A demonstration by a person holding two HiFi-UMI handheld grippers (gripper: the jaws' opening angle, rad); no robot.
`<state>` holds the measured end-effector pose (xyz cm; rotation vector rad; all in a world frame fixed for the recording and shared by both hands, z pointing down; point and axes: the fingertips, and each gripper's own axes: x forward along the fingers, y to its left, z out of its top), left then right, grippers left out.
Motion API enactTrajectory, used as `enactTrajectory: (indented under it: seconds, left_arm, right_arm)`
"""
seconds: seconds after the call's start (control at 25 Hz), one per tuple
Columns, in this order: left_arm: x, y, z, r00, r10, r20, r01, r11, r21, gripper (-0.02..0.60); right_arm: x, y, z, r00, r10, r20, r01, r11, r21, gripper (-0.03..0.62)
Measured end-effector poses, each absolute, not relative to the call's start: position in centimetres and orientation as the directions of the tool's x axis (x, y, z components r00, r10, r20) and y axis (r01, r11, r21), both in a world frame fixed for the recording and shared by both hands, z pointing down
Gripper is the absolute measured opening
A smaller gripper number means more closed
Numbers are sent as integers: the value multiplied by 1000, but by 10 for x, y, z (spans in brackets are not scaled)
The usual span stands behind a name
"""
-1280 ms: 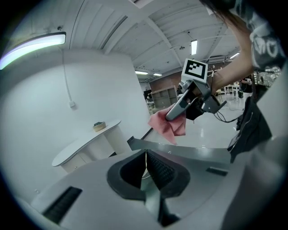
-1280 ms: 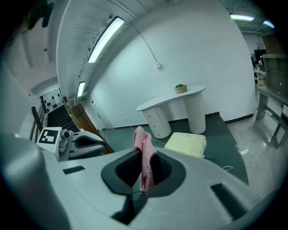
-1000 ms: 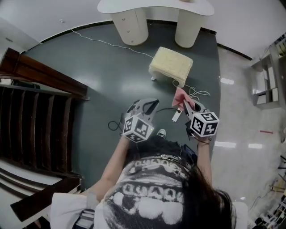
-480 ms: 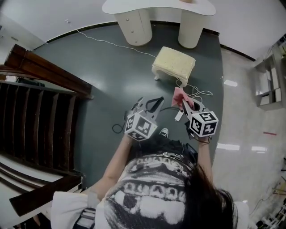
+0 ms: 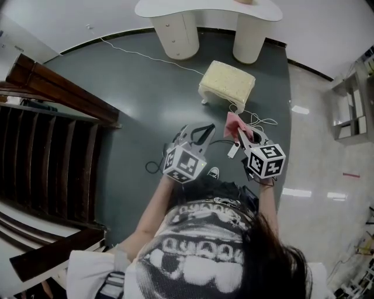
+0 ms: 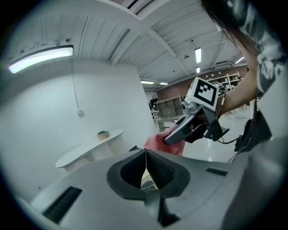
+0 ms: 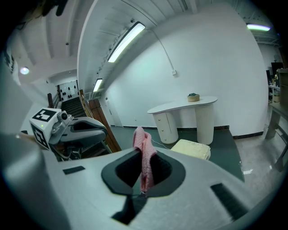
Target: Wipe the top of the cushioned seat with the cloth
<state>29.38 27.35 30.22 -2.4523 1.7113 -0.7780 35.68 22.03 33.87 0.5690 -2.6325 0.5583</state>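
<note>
Head view: held before the torso [image 5: 204, 233], right gripper [image 5: 241, 134] clamps the cloth [image 5: 234, 123] near the seat [image 5: 227, 82]; left gripper [image 5: 197, 133] closed, empty

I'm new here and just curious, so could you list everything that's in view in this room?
cushioned seat: one, cream, on the dark floor in front of the table
table: one, white, against the wall
cable: one long, white, across the floor
staircase: one, dark wood, at left
cloth: one, pink, between the right gripper's fingers
left gripper: one, grey, fingers together, empty
right gripper: one, grey, shut on the cloth
</note>
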Motion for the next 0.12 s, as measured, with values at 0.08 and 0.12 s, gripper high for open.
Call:
enactTrajectory:
  seconds: [0.08,0.12]
  left_arm:
    - [281,263,297,262,-890,373,-871,-384,-306,6]
    - [275,258,295,262,-890,373,-874,-383,-300,6]
  right_arm:
    - [344,211,333,-840,-299,453,-458,839,-295,9]
    - [338,207,331,-839,-297,457,-457,839,-295,9]
